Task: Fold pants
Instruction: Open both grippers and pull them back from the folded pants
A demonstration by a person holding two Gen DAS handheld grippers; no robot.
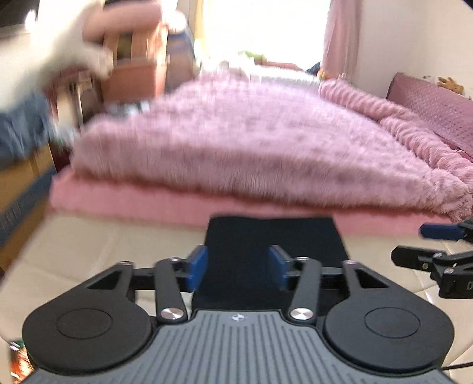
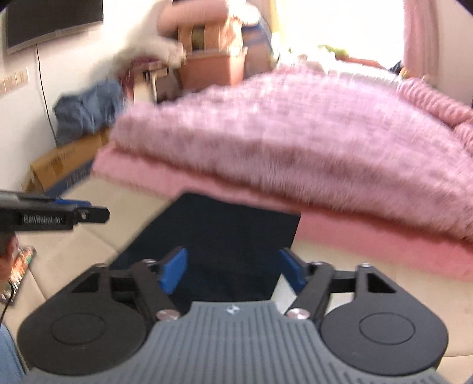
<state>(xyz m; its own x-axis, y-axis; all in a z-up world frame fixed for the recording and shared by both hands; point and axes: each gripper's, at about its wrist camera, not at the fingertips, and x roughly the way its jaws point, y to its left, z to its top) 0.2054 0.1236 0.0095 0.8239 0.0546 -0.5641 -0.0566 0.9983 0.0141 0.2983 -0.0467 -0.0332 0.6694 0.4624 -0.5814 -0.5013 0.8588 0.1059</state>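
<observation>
Both hand-held grippers, left (image 1: pixel 236 267) and right (image 2: pixel 233 270), hover open and empty above the dark navy folded pants (image 1: pixel 275 236), apparently released to lie flat.

Home bedroom.
Bed (image 1: pixel 124 201) under fuzzy pink blanket (image 1: pixel 251 141), pink curtain (image 1: pixel 340 38) at bright window, wall TV (image 2: pixel 53 23), clothes heap (image 2: pixel 88 109) on cardboard box (image 2: pixel 53 168), tiled floor (image 1: pixel 88 251).

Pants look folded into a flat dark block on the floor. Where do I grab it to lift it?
Take the dark pants at the near short edge, coming in low from this side. The block lies flat with its far edge against the pink bedding, so only the near edge is free. Both sets of jaws stand open.
</observation>
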